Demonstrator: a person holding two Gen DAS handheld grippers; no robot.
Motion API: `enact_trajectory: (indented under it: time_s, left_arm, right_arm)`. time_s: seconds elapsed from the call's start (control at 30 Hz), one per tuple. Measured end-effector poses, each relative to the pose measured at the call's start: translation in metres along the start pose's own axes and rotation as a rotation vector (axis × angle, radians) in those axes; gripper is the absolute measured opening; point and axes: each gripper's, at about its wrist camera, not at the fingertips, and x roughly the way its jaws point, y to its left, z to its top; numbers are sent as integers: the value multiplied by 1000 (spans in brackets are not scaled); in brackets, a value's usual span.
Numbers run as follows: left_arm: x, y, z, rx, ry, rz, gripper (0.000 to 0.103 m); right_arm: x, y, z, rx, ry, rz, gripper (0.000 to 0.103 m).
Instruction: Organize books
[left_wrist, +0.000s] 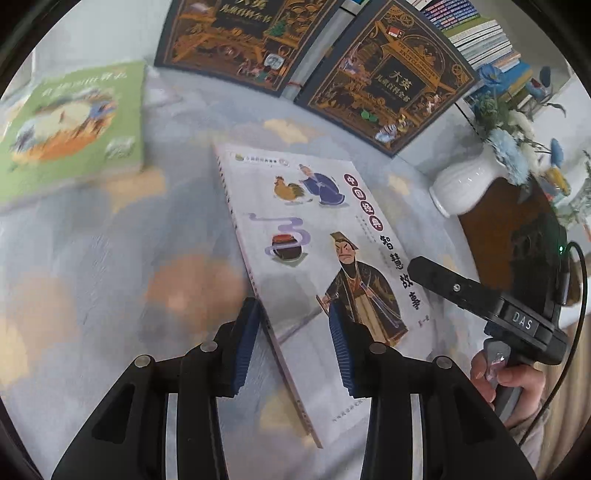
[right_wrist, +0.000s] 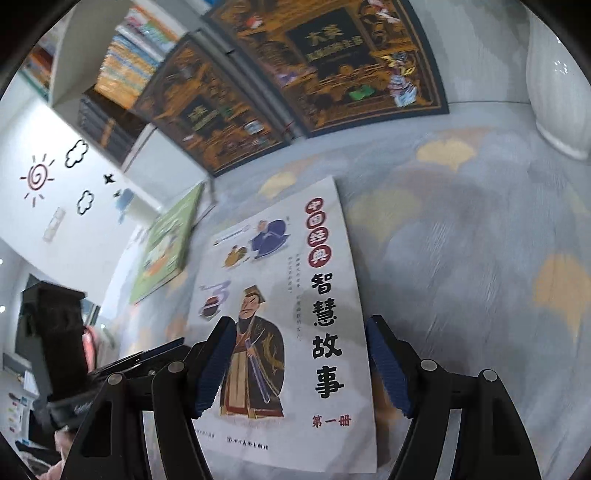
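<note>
Both grippers' fingers (left_wrist: 338, 332) open over book (right_wrist: 295, 295) "智慧故事" (第一册); "DAS" tag (left_wrist: 522, 320), apparently.

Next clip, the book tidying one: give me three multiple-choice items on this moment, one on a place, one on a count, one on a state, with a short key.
1. Where is the green book?
A. flat on the cloth
B. inside the vase
C. on the shelf

2. How many dark ornate books stand at the back?
A. one
B. two
C. four

3. The white storybook is:
A. open
B. closed, cover up
C. standing upright

Key: 1 A, it rests on the patterned cloth; 2 B, a pair side by side; 3 B, its illustrated cover faces up.
</note>
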Motion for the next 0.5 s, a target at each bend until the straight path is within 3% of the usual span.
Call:
enact_trajectory:
  time_s: [0.33, 0.5]
  left_arm:
    - [-65, 44, -79, 43, 36, -22, 35]
    - [-93, 65, -120, 65, 53, -70, 36]
  right_arm:
    - [-18, 63, -95, -20, 100, 71, 72]
    - [-22, 91, -142, -53, 100, 86, 73]
